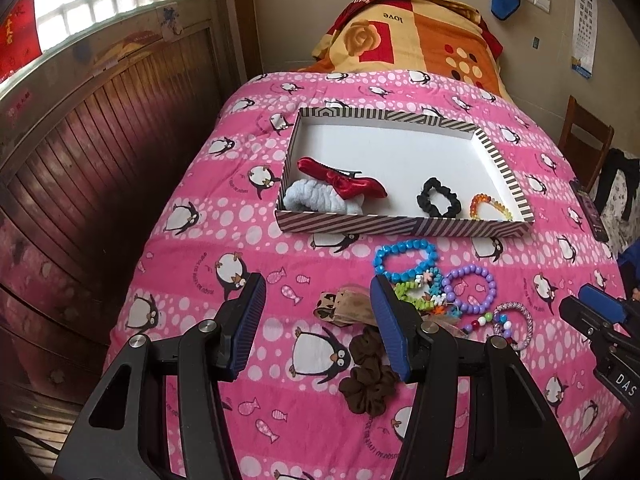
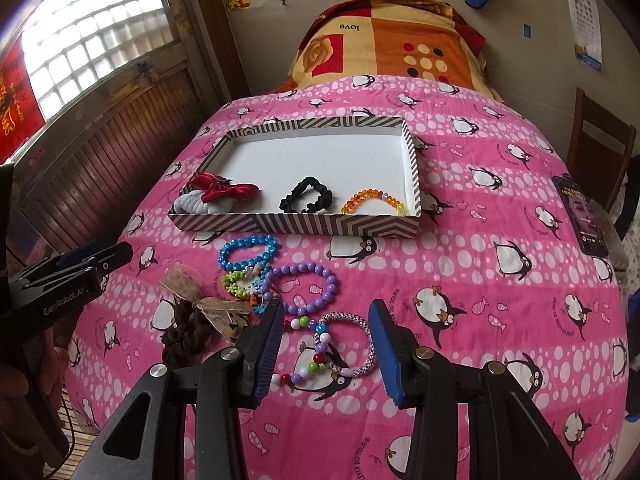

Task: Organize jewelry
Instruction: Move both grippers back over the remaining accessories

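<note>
Left wrist, striped box (image 1: pixel 404 226) lying crosswise

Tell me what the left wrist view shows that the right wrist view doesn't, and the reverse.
Only the left wrist view shows the brown scrunchie unobstructed, and the right gripper from the side.

Only the right wrist view shows the phone face-on with its lit screen, the whole pink-white woven bracelet, and the left gripper from the side.

Both show the striped box holding the red bow clip, black scrunchie and amber bracelet, plus the blue bracelet outside.
</note>
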Available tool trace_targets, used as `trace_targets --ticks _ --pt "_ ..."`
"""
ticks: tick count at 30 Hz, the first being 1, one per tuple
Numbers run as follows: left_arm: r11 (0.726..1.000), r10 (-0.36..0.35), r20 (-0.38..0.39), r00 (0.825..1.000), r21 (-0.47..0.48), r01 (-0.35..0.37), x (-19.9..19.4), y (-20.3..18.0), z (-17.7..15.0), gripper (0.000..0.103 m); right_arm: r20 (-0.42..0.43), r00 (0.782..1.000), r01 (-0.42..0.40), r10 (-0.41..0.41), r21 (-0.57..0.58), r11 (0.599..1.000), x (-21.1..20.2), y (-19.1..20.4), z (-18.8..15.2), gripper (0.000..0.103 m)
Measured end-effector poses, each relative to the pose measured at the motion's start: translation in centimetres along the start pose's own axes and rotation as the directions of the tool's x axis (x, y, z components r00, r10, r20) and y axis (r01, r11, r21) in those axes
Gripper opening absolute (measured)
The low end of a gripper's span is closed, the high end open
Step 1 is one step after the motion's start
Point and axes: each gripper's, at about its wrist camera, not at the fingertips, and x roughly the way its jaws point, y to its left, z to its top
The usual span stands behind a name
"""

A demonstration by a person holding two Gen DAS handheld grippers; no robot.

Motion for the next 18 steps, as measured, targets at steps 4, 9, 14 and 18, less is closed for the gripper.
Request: trace_targets --ticks 4,9,14,18 --pt "1.000 -0.009 -0.009 1.000 -0.005 0.009 0.1 0.4 0.0 0.054 -0.002 1.000 0.004 -0.004 0.001 1.000 0.1 0.1 -0.1 0.042" --pt "0.997 -0.045 -0.032 0.998 -0.071 0.043 0.3 2.7 -0.1 0.054 -0.010 1.000 0.008 -0.008 0.008 1.000 0.3 -0.4 -0.3 0.042" --pt "0.992 -0.064 -0.076 0.995 -0.111 0.056 0.9 4.5 -0.7 0.054 -0.030 1.000 -0.006 0.006 0.013 1.000 0.8 -0.9 -0.8 0.042" --pt "0.986 -0.091 -0.102 0.991 -0.148 0.075 1.5 5.5 -1.0 0.054 -0.033 0.998 -0.046 0.045 -0.010 0.999 1.0 -0.4 -1.0 0.042"
